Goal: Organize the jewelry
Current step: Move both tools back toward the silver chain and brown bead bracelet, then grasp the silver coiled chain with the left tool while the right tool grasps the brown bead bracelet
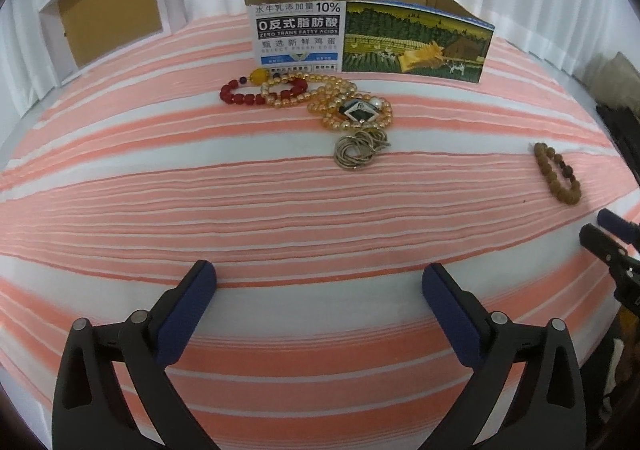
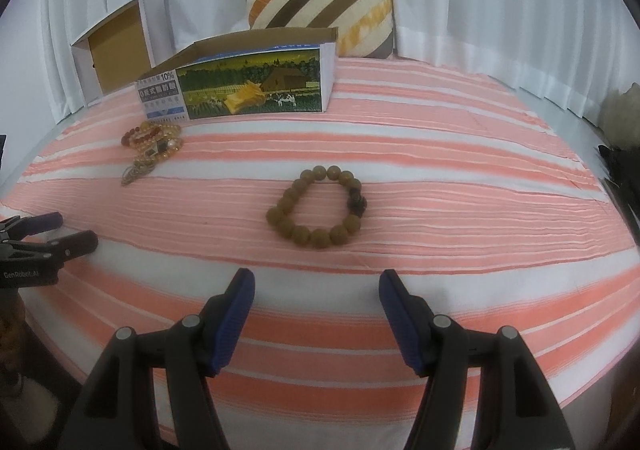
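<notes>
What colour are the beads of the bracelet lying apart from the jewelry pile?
Brown, with a few darker beads on one side. The bracelet shows best in the right wrist view.

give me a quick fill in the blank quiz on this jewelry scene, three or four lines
1. The brown bead bracelet lies apart from the jewelry pile, straight ahead of the ____ gripper.
2. The pile lies on the striped cloth just in front of the open printed ____.
3. Both the left gripper and the right one hold ____.
4. Behind the printed box leans a striped ____.

Missing words: right; box; nothing; cushion
</notes>
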{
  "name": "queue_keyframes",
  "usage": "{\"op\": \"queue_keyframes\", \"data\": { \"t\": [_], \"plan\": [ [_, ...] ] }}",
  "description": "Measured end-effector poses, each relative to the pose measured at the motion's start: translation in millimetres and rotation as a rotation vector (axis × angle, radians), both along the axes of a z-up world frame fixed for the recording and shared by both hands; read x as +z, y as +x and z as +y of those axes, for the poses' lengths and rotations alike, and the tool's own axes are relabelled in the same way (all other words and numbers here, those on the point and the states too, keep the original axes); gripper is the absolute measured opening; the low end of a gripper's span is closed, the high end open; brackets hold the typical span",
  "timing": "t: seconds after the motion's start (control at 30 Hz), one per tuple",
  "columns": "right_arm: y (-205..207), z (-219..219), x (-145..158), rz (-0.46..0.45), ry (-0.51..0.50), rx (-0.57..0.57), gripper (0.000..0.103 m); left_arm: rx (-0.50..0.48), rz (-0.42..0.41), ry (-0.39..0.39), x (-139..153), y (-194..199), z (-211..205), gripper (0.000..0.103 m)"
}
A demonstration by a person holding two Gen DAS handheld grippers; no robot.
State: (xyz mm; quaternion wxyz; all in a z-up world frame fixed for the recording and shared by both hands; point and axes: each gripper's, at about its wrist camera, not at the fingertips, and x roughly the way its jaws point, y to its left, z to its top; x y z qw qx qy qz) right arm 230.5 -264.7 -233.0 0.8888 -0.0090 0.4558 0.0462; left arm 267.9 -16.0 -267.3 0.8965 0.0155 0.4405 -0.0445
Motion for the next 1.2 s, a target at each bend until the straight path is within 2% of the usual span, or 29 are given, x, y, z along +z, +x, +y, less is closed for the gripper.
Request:
{"op": "queue_keyframes", "data": {
  "t": [0.3,0.5,0.67,0.8,0.9,1.0,1.1,1.2],
  "plan": [
    [5.6,-8.8,-1.9,0.007,0.005,-0.008,0.066,0.022,0.004,0.009,0.1,1.0,-2.0,0.103],
    [18.4,-11.4,-0.8,0.019,0.014,0.008,0.066,0.033,0.071,0.013,2.1,10.8,-2.8,0.103],
    [29.9,-20.2,5.1,0.026,0.044,-0.021,0.066,-0.002,0.116,-0.034,6.7,32.9,-5.1,0.102],
    [37.1,-30.8,9.9,0.019,0.046,-0.048,0.066,-0.025,0.088,-0.073,10.1,54.0,-11.0,0.102],
    [43.9,-39.0,11.0,0.022,0.045,-0.062,0.066,-0.037,0.073,-0.002,4.4,71.5,-22.6,0.1],
    [51.5,-46.8,10.2,0.027,0.054,-0.068,0.066,-0.046,0.058,0.01,3.5,81.9,-29.6,0.1],
    [61.4,-49.3,6.4,0.042,0.061,-0.048,0.066,-0.045,0.05,0.01,3.8,85.6,-32.3,0.094],
    [73.2,-45.5,-2.6,0.077,0.059,-0.025,0.059,-0.057,0.031,0.008,6.0,84.6,-35.2,0.079]
  ]
}}
